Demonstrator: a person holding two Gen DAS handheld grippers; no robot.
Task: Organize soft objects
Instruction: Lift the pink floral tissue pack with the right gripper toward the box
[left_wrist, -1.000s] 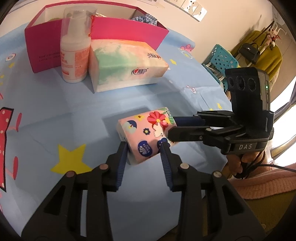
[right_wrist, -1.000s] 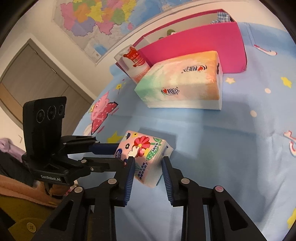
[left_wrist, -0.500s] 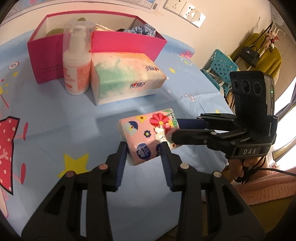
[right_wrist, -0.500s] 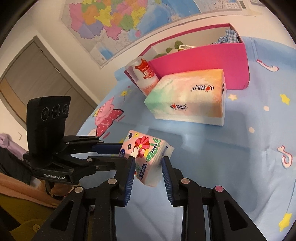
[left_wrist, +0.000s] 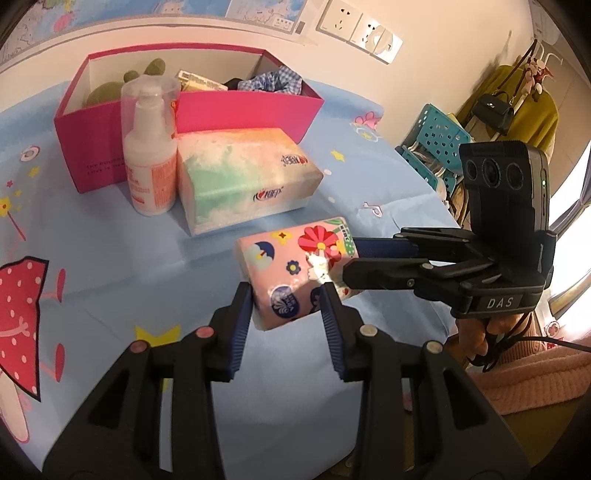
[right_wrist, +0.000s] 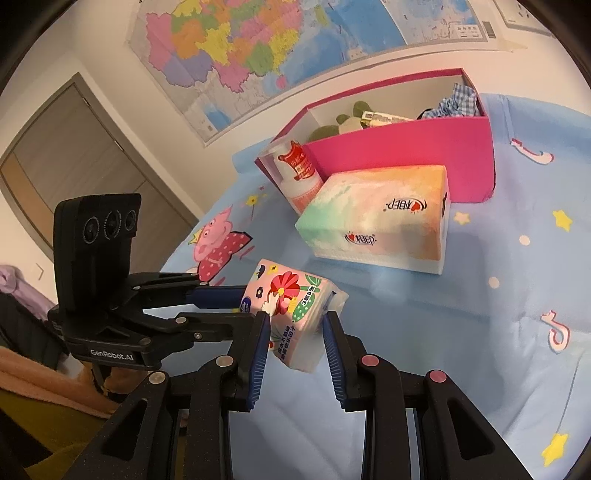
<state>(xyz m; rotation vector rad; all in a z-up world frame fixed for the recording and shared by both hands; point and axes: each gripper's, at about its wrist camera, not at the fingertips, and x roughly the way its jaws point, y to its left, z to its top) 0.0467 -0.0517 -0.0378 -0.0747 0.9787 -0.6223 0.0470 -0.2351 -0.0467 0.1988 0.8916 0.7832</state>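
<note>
Left gripper: its jaws are clamping one end of the small tissue pack, blue pads pressing both flanks.
Right gripper: its jaws are pinching the other end of that same pack, coming in crosswise to the left one.
Small tissue pack: pink, flowered, sitting tilted between both pairs of jaws, lifted clear of the blue cartoon cloth covering the counter.
Large tissue pack: lying on the cloth just beyond.
Pump bottle: standing upright, touching its left side.
Pink box: sitting farthest back, open, holding a green plush toy and checked fabric.
</note>
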